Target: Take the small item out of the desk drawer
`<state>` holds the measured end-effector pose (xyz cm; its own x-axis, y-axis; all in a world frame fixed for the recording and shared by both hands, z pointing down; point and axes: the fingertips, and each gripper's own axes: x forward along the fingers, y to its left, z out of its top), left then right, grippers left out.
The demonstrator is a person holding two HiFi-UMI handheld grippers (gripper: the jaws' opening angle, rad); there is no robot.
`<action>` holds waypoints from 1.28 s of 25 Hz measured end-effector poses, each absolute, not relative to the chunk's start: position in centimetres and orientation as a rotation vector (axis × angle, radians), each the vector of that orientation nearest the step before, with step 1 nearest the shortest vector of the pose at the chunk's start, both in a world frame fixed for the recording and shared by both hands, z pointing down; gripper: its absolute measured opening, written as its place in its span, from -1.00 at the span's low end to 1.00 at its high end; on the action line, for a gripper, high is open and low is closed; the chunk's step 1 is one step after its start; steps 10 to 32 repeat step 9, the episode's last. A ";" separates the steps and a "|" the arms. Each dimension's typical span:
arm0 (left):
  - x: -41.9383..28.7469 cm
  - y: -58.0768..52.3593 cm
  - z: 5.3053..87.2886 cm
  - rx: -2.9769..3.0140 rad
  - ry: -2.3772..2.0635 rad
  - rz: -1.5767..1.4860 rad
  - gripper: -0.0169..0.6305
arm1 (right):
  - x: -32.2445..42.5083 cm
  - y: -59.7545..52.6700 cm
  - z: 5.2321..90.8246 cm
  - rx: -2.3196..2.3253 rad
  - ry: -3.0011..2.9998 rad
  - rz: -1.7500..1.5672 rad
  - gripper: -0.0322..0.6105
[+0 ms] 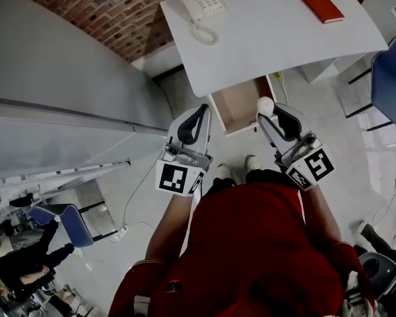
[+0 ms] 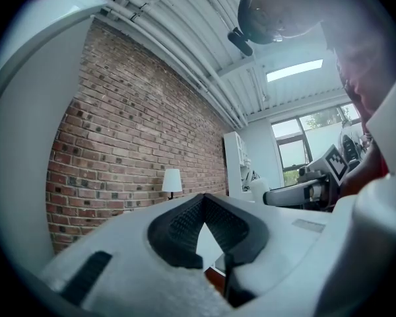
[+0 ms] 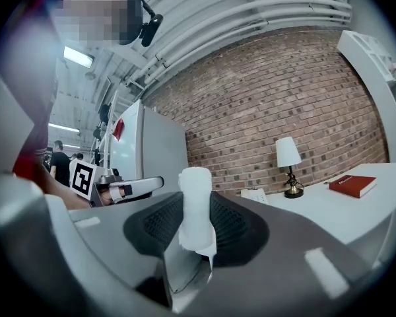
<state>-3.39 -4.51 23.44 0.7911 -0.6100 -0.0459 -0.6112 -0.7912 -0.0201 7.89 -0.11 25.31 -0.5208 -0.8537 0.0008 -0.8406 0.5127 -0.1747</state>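
entry 1 – step in hand: the take-out looks nearly done. your right gripper (image 1: 272,116) is clamped on the small white item (image 3: 195,197), which sits upright between the 2 pads, lifted above the front edge of the open desk drawer (image 1: 236,104) and clear of it.

entry 2 – other tool: your left gripper (image 2: 203,207) has its jaw tips pressed together with nothing between them; it is held beside the right one, in front of the drawer, touching nothing.

entry 3 – next move, as a judgement: carry the item clear and set it on the white desk (image 1: 270,38); keep the squeeze steady, since the piece looks soft and may slip or crush. the drawer stands open and may want pushing in with the free gripper.

entry 4 – materials and shapes:
- item: a stubby roll with a rounded top, matte white, slightly ragged at its lower end.
- pads: black, ribbed rubber set in smooth grey-white shells.
- drawer: shallow box, pale tan bottom, white front; it looks bare inside.
- desk: flat, smooth white top bearing a corded telephone (image 1: 199,4) and a red book (image 1: 317,3).
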 end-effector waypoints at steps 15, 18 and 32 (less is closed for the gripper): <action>-3.7 -4.3 23.4 -2.931 1.018 0.057 -0.93 | 8.0 0.3 25.5 -1.494 2.657 -0.239 -0.47; -3.7 -4.3 23.4 -2.931 1.018 0.057 -0.93 | 8.0 0.3 25.5 -1.494 2.657 -0.239 -0.47; -3.7 -4.3 23.4 -2.931 1.018 0.057 -0.93 | 8.0 0.3 25.5 -1.494 2.657 -0.239 -0.47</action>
